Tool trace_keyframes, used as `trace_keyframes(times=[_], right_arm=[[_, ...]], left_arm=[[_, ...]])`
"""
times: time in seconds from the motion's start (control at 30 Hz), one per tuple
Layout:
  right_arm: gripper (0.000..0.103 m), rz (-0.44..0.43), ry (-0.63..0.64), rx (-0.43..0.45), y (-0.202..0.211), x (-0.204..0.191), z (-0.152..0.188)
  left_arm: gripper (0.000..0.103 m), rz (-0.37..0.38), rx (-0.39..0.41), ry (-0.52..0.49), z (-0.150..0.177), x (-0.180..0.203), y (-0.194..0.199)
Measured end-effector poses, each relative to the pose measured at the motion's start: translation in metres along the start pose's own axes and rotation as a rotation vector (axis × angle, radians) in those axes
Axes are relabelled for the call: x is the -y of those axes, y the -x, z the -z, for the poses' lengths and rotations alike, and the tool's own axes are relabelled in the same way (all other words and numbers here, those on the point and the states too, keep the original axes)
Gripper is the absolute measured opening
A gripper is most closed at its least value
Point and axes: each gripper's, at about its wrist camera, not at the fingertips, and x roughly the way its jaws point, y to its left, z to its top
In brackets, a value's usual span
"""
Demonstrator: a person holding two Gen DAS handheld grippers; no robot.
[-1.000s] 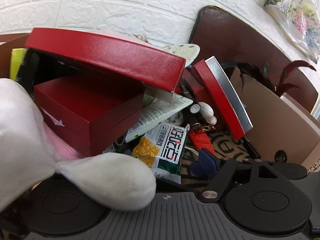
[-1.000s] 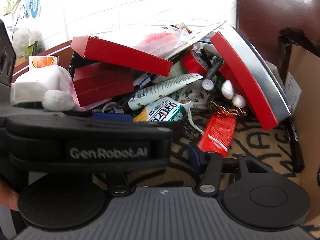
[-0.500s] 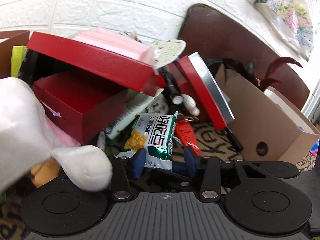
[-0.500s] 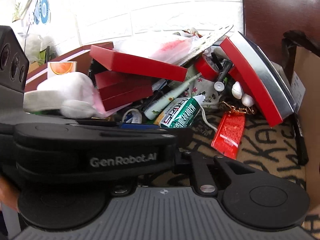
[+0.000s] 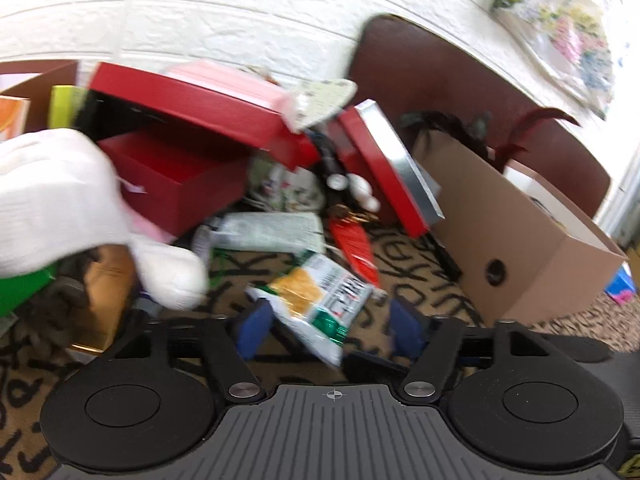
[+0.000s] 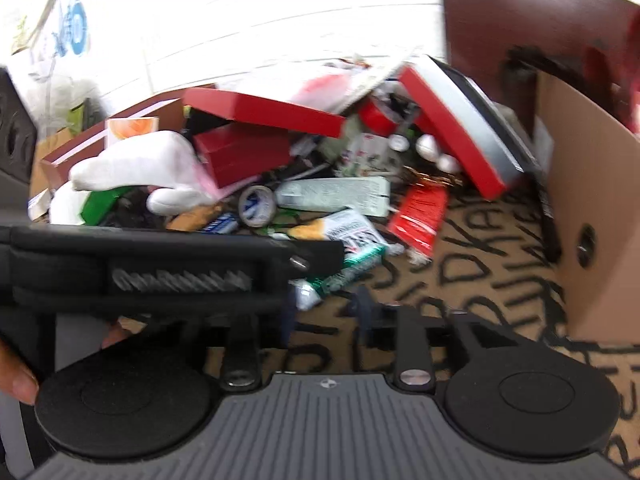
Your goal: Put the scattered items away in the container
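Counting boxes: one cardboard box point(image 5: 516, 240) at right, two red boxes point(image 5: 180, 176) stacked in the pile.
Snack packet point(image 5: 320, 300): one, lying between the opening left gripper point(image 5: 328, 326) jaws, seemingly untouched.
Right gripper point(image 6: 326, 312): jaws opening, blurred, nothing between.

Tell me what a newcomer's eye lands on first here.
The red boxes stacked askew at the back of the heap stand out first, with a white plush toy bulging in at the left. Nearer, a green-and-white snack packet lies between the opening fingers of the left gripper, and a cardboard box stands to the right.
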Motion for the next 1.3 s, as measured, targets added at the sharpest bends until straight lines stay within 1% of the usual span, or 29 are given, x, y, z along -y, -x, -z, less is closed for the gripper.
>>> trace_keyframes(times=[0.03, 0.13, 0.2, 0.27, 0.37, 0.47, 0.53, 0.57, 0.6, 0.67, 0.7, 0.73, 0.77, 0.9, 1.03, 1.2, 1.27, 1.3], right_arm=[[0.059, 0.01, 0.003, 0.005, 0.0, 0.002, 0.0], [0.059, 0.023, 0.024, 0.013, -0.003, 0.003, -0.003], [0.06, 0.015, 0.024, 0.018, -0.006, 0.004, -0.006], [0.061, 0.009, 0.032, 0.022, -0.011, 0.004, -0.008], [0.061, 0.004, 0.04, 0.018, -0.018, 0.004, -0.011], [0.061, -0.004, 0.029, 0.012, -0.027, 0.007, -0.013], [0.062, -0.016, 0.006, 0.001, -0.033, 0.011, -0.014], [0.062, -0.024, -0.01, -0.001, -0.035, 0.014, -0.014], [0.062, -0.031, -0.023, -0.001, -0.036, 0.015, -0.014], [0.059, -0.039, -0.023, -0.004, -0.036, 0.015, -0.014], [0.055, -0.042, -0.019, -0.007, -0.036, 0.014, -0.014], [0.052, -0.047, -0.014, -0.012, -0.035, 0.013, -0.014], [0.051, -0.047, -0.01, -0.014, -0.033, 0.012, -0.014], [0.05, -0.053, -0.005, -0.011, -0.021, 0.008, -0.009], [0.05, -0.058, 0.007, -0.01, -0.002, 0.0, 0.0], [0.05, -0.066, 0.0, -0.016, 0.027, -0.011, 0.016], [0.051, -0.057, 0.008, -0.022, 0.039, -0.012, 0.026], [0.053, -0.048, 0.018, -0.026, 0.045, -0.012, 0.031]], left_arm=[[0.082, -0.008, 0.0, 0.011, -0.002, -0.003, -0.002], [0.084, 0.008, -0.008, 0.011, -0.01, -0.008, -0.011], [0.084, 0.005, -0.008, -0.018, -0.014, -0.008, -0.016], [0.087, 0.001, -0.013, -0.047, -0.018, -0.006, -0.024], [0.088, -0.002, -0.028, -0.072, -0.021, -0.006, -0.036], [0.089, -0.004, -0.056, -0.075, -0.021, -0.009, -0.046], [0.089, 0.013, -0.083, -0.065, -0.019, -0.012, -0.051], [0.088, 0.017, -0.081, -0.072, -0.018, -0.012, -0.051], [0.087, 0.023, -0.085, -0.083, -0.018, -0.01, -0.051], [0.083, 0.035, -0.096, -0.1, -0.017, -0.008, -0.049], [0.081, 0.04, -0.101, -0.104, -0.017, -0.007, -0.048], [0.075, 0.045, -0.104, -0.106, -0.017, -0.007, -0.047], [0.074, 0.053, -0.108, -0.102, -0.016, -0.007, -0.045], [0.064, 0.089, -0.122, -0.081, -0.012, -0.004, -0.035], [0.058, 0.115, -0.122, -0.081, -0.002, 0.006, -0.018], [0.058, 0.144, -0.134, -0.042, 0.019, 0.016, 0.007], [0.064, 0.168, -0.158, -0.041, 0.029, 0.021, 0.015], [0.067, 0.179, -0.172, -0.045, 0.034, 0.023, 0.018]])
